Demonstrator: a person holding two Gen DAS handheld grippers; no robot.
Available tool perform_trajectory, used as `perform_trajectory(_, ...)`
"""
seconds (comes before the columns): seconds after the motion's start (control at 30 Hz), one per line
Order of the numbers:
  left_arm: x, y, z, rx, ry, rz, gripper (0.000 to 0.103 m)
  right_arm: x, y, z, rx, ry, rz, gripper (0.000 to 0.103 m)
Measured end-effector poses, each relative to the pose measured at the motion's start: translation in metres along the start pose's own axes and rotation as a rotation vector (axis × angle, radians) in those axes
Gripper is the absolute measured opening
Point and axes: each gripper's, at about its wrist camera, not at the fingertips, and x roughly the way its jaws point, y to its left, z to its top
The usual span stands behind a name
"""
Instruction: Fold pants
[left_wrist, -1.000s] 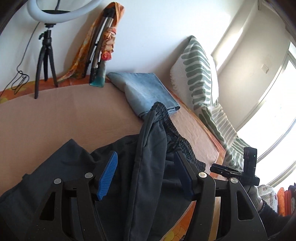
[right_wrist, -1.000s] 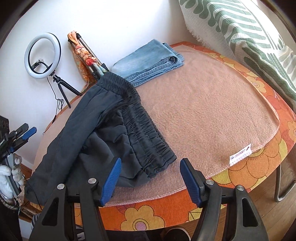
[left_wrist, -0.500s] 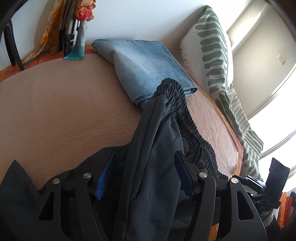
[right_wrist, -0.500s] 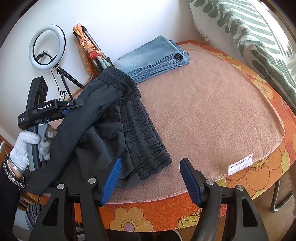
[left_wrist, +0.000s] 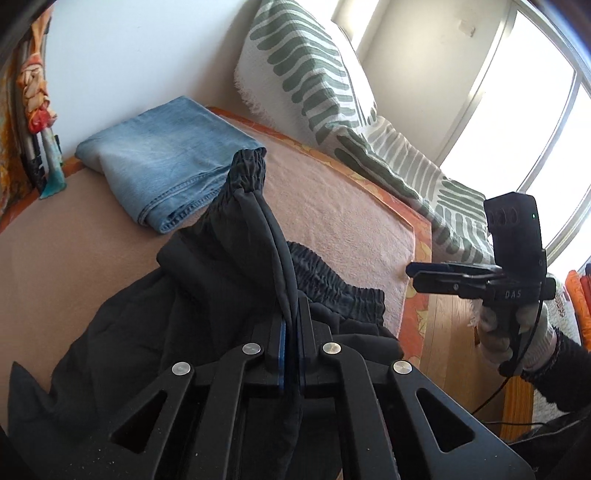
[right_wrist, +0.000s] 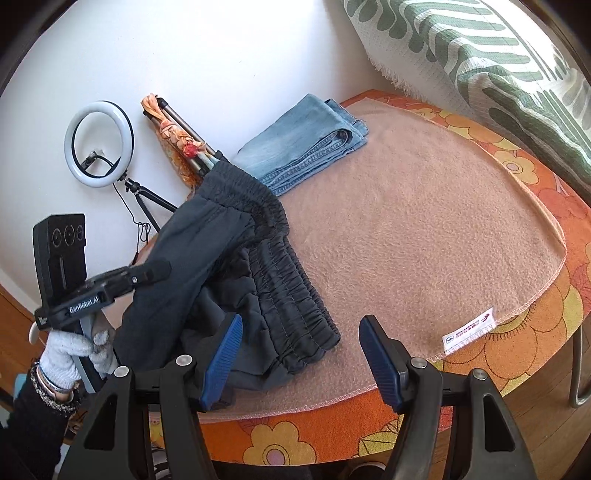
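Black pants (left_wrist: 207, 295) lie crumpled on a pink blanket (left_wrist: 332, 206), their gathered waistband (right_wrist: 291, 295) towards the table's front. My left gripper (left_wrist: 291, 332) is shut on a raised fold of the black fabric, which runs up as a ridge to the waistband corner beside the jeans. In the right wrist view the left gripper (right_wrist: 147, 275) sits over the pants' left side, held by a gloved hand (right_wrist: 66, 350). My right gripper (right_wrist: 301, 325) stands open at the front edge, with the waistband's end just ahead of its blue pads and nothing pinched.
Folded blue jeans (right_wrist: 303, 147) lie at the back of the blanket by the wall. A green-patterned cushion (right_wrist: 498, 55) leans at the right. A ring light (right_wrist: 98, 144) and a scarf-wrapped tripod (right_wrist: 177, 136) stand at the back left. An orange flowered cloth (right_wrist: 554, 332) rims the table.
My left gripper moved in over the pants and its jaws closed on the raised fold. It came into the right wrist view. The right gripper stayed open and shifted slightly.
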Motion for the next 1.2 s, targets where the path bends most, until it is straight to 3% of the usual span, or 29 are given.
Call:
perform_trajectory(0.17,0.017,-0.026,-0.017,0.090,0.077,0.009,0.003,0.003,0.003,0.022,0.056,-0.006,0.115,0.069)
perform_trajectory(0.3,0.020,-0.028,-0.021,0.096,0.082,0.021,0.003,0.030,0.009,0.045,0.112,0.043,0.203,0.070)
perform_trajectory(0.47,0.011,-0.028,-0.025,0.086,0.087,0.042,0.003,0.089,0.028,0.073,0.139,0.138,0.195,0.069)
perform_trajectory(0.5,0.007,-0.027,-0.028,0.082,0.095,0.052,0.007,0.099,0.032,0.078,0.138,0.143,0.180,0.067)
perform_trajectory(0.53,0.003,-0.027,-0.031,0.081,0.106,0.071,0.011,0.108,0.035,0.081,0.134,0.146,0.167,0.050)
perform_trajectory(0.57,-0.001,-0.027,-0.036,0.083,0.119,0.101,0.026,0.115,0.037,0.084,0.136,0.157,0.160,0.027)
perform_trajectory(0.6,-0.004,-0.028,-0.042,0.091,0.131,0.128,0.037,0.122,0.038,0.085,0.145,0.178,0.160,0.026)
perform_trajectory(0.63,-0.008,-0.029,-0.049,0.109,0.138,0.144,0.037,0.125,0.038,0.086,0.153,0.182,0.166,0.021)
perform_trajectory(0.8,-0.001,-0.029,-0.080,0.175,0.205,0.249,0.036,0.117,0.043,0.090,0.161,0.153,0.170,0.012)
perform_trajectory(0.83,0.001,-0.028,-0.084,0.192,0.212,0.260,0.031,0.113,0.042,0.090,0.180,0.147,0.174,0.012)
perform_trajectory(0.87,0.002,-0.027,-0.087,0.204,0.213,0.260,0.012,0.108,0.041,0.092,0.191,0.138,0.174,0.011)
perform_trajectory(0.9,0.001,-0.025,-0.089,0.203,0.211,0.256,0.006,0.103,0.042,0.093,0.189,0.128,0.171,0.011)
perform_trajectory(1.07,-0.035,-0.018,-0.090,0.161,0.126,0.210,0.005,0.064,0.051,0.087,0.193,0.086,0.200,0.010)
perform_trajectory(1.2,-0.059,-0.016,-0.094,0.158,0.095,0.190,0.005,0.030,0.049,0.062,0.223,0.041,0.227,0.010)
